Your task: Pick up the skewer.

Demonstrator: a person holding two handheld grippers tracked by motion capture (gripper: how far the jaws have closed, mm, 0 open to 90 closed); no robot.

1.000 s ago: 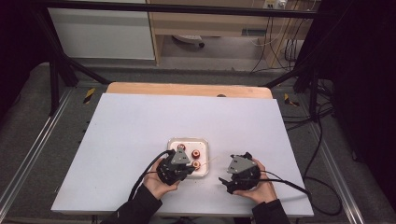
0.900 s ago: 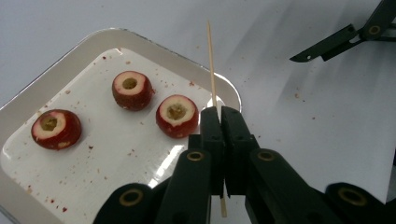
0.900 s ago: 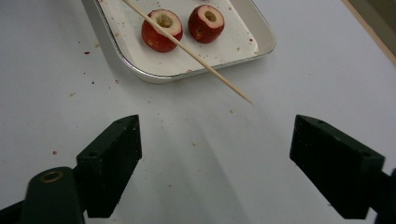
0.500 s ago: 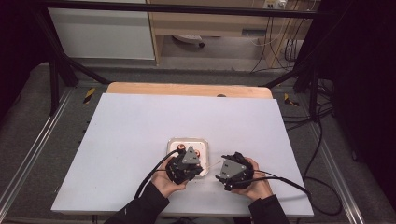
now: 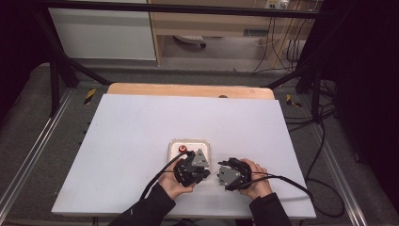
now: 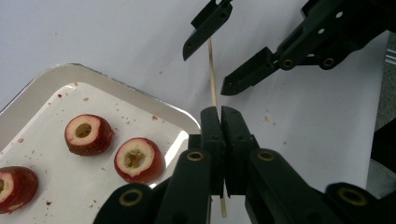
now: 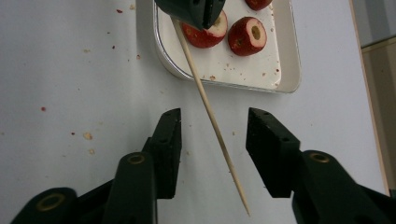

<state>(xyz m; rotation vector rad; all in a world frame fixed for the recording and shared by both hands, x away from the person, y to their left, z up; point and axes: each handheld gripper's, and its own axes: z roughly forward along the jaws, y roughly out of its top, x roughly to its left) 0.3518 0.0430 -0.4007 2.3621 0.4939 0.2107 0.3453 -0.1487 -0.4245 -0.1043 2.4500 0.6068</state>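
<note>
Skewer clamped in left tongs, right tongs closing.

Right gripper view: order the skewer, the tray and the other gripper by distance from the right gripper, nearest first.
1. Wooden skewer: its free end lies between the right gripper's open jaws, which have just been closing.
2. Tray: ahead, its near corner just past the jaw tips.
3. Left gripper: top edge, shut on the skewer's far end, over the tray.

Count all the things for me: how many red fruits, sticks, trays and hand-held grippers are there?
Red cored fruits: 3
Wooden skewer: 1
Tray: 1
Hand-held grippers, left hand-held gripper and right hand-held gripper: 2
Total: 7
</note>
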